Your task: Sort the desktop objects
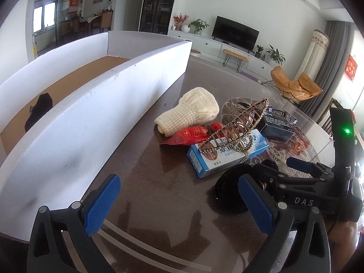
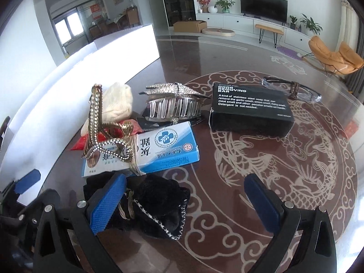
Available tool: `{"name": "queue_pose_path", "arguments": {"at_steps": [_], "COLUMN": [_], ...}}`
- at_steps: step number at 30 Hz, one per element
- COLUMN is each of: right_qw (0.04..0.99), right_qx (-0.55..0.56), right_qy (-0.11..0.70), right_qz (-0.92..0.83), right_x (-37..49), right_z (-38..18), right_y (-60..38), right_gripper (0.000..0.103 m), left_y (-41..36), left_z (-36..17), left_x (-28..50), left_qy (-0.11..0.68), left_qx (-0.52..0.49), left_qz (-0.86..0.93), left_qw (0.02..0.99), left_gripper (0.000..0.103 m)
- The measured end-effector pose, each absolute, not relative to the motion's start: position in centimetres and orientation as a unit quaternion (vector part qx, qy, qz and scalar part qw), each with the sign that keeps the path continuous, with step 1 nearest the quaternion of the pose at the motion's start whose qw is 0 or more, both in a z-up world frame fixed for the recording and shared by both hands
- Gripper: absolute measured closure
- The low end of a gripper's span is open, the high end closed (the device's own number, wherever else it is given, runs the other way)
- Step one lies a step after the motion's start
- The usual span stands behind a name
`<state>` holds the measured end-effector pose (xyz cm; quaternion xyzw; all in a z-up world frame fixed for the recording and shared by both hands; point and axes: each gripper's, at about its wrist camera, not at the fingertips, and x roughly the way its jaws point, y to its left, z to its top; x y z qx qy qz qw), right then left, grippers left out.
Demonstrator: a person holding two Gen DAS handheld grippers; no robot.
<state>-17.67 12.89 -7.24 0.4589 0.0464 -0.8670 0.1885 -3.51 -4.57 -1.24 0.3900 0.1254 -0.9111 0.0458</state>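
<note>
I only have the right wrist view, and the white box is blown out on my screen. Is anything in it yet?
Observer: Yes. The left wrist view shows one black item lying on the brown floor of the white box.
Operator: Where is the left gripper, and does it hold anything?
Observer: The left gripper is open and holds nothing. It is over a bare stretch of the table, beside the box's outer wall.
Operator: Any status light on my right gripper?
Observer: Yes. A green light glows on the upright black part behind the right gripper.
</note>
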Motion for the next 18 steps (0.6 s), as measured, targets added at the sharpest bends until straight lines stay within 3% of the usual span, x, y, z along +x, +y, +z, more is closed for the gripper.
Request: {"name": "queue_pose_path", "arguments": {"at_steps": [5, 11, 16, 18], "right_qw": [0.173, 0.047, 0.136, 0.158], "right_qx": [0.455, 0.450, 0.415, 0.409], "right_qy": [0.104, 0.209, 0.083, 0.069], "right_qz": [-0.867, -0.867, -0.896, -0.896], "right_x": [-15.2, -13.3, -12.8, -14.3], "right_z": [-7.1, -6.1, -2.2, -1.3], "right_y": [15.2, 20.3, 20.4, 17.8], "right_gripper": [0.000, 0.000, 0.000, 0.000], "left_y": [-4.0, -3.4, -3.7, -3.7], "left_z": [-1.6, -1.8, -2.1, -2.2], "left_x": [-3.7, -3.8, -3.8, -3.8], "left_qy": [0.117, 0.108, 0.121, 0.121], "left_qx": [0.399, 0.402, 0.408, 0.410], "left_qz": [-0.909, -0.909, -0.904, -0.903], "left_qw": [0.040, 0.033, 0.038, 0.040], "left_gripper": [0.000, 0.000, 0.000, 0.000]}}
